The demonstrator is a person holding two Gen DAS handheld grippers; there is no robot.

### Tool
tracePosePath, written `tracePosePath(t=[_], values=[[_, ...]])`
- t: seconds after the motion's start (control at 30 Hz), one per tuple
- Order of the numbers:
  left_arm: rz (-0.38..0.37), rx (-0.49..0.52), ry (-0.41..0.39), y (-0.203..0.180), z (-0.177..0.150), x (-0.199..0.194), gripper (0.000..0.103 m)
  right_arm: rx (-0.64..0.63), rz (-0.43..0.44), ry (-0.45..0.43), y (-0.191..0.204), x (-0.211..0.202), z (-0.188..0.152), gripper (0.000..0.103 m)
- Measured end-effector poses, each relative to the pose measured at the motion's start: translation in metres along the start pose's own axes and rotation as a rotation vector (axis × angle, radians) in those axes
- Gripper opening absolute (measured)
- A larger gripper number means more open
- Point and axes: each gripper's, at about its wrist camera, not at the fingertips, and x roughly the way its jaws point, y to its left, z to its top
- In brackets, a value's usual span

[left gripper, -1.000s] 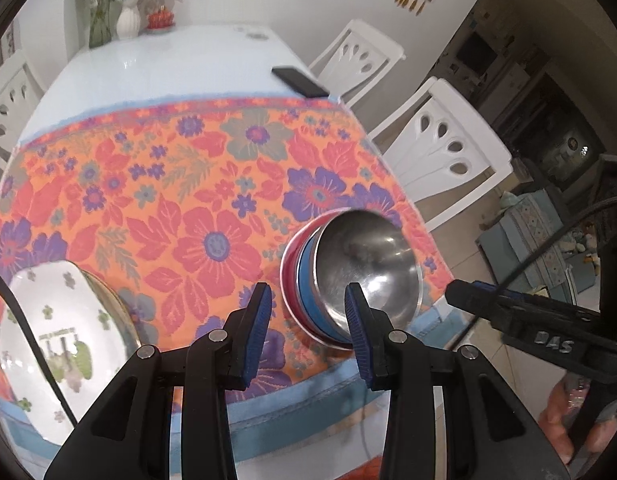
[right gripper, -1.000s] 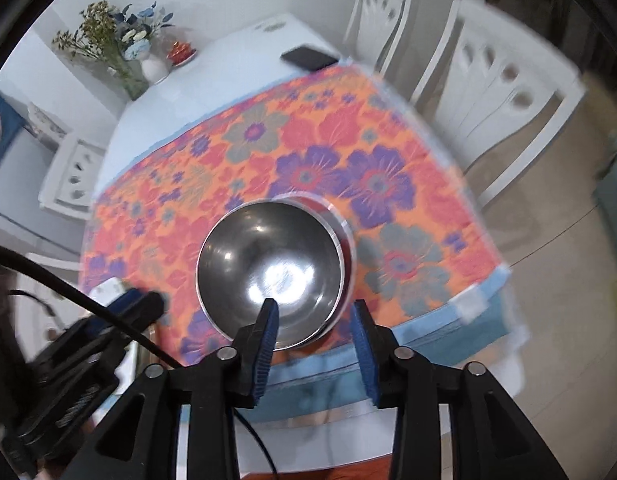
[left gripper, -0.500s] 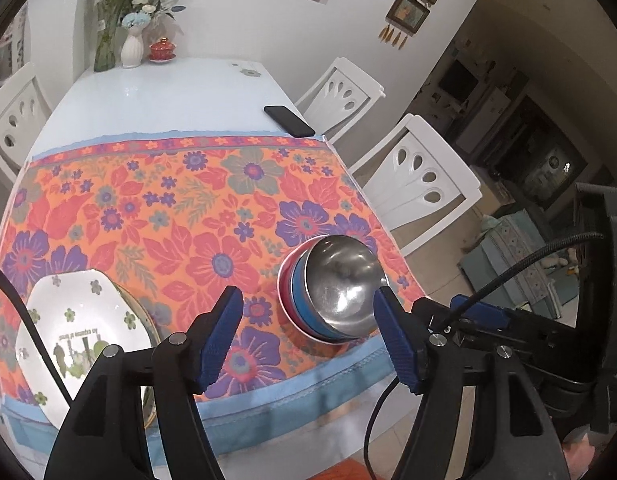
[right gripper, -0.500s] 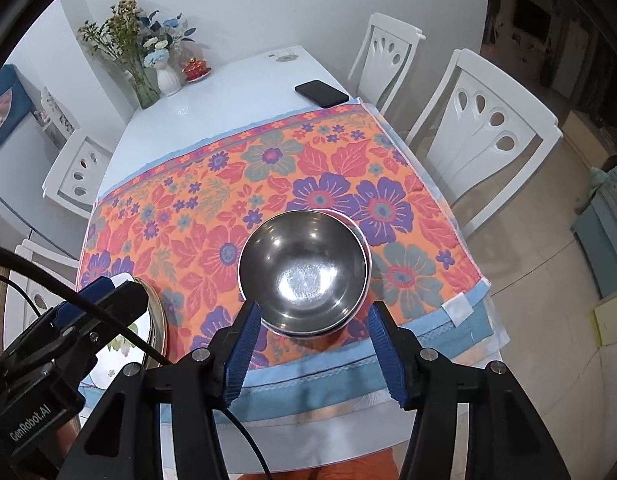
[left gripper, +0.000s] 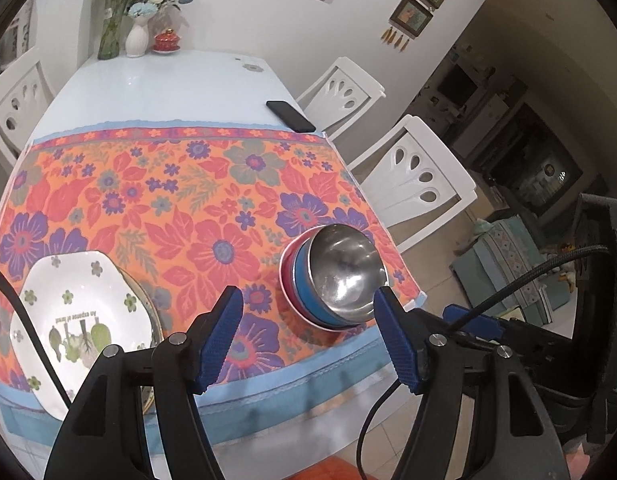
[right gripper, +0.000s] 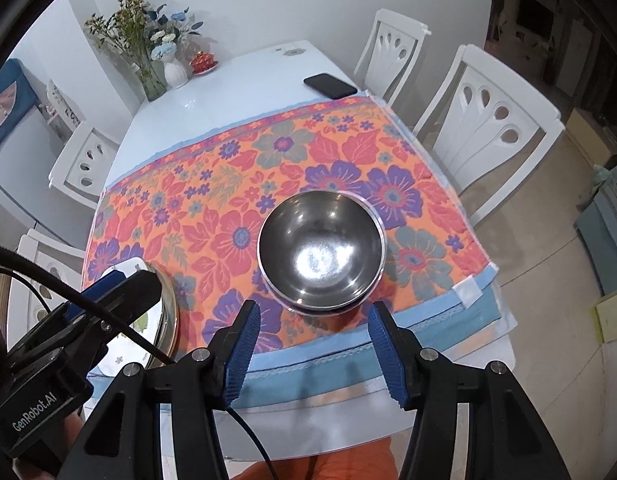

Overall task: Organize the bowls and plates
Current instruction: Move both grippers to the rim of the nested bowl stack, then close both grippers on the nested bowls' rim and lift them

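Both claws are spread wide and carry nothing: the right gripper (right gripper: 312, 344) hangs just short of the steel bowl (right gripper: 322, 250), and the left gripper (left gripper: 308, 334) sits off the near table edge, beside that bowl too. The steel bowl nests on top of the bowl stack (left gripper: 298, 280) near the cloth's right front corner; the white plate (left gripper: 78, 320) rests left of the stack on what looks like a gold-rimmed plate. Both piles look gathered, so my advice is to pull straight back and up, claws kept wide — no brushing the steel bowl's rim. How many bowls lie underneath is unclear — only blue and pink bands show — and the left gripper hides much of the plate in the right view.
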Motion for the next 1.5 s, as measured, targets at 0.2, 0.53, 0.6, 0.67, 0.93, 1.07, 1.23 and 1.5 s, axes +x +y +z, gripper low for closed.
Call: tracePosePath(t=[0.2, 0.53, 0.6, 0.67, 0.93, 1.07, 1.23, 1.5], values=[[0.001, -0.040, 0.024, 0.005, -0.002, 0.011, 0.066, 0.000, 0.008, 0.018, -0.002, 0.011, -0.004, 0.054], [0.010, -0.105, 0.098, 0.006, 0.001, 0.049, 0.066, 0.156, 0.055, 0.084, -0.057, 0.041, 0.002, 0.054], [0.006, -0.113, 0.118, 0.006, 0.002, 0.060, 0.066, 0.163, 0.068, 0.088, -0.064, 0.045, 0.006, 0.054], [0.002, -0.130, 0.144, 0.006, 0.003, 0.073, 0.066, 0.164, 0.079, 0.100, -0.072, 0.053, 0.011, 0.054], [-0.032, -0.231, 0.241, 0.018, 0.001, 0.127, 0.066, 0.138, 0.137, 0.186, -0.092, 0.098, 0.033, 0.055], [-0.020, -0.276, 0.254, 0.024, 0.002, 0.146, 0.066, 0.142, 0.180, 0.236, -0.100, 0.126, 0.041, 0.055], [-0.014, -0.323, 0.255, 0.031, 0.004, 0.162, 0.066, 0.129, 0.221, 0.267, -0.103, 0.152, 0.053, 0.055], [-0.046, -0.347, 0.259, 0.031, 0.001, 0.181, 0.049, 0.095, 0.283, 0.307, -0.107, 0.183, 0.067, 0.055]])
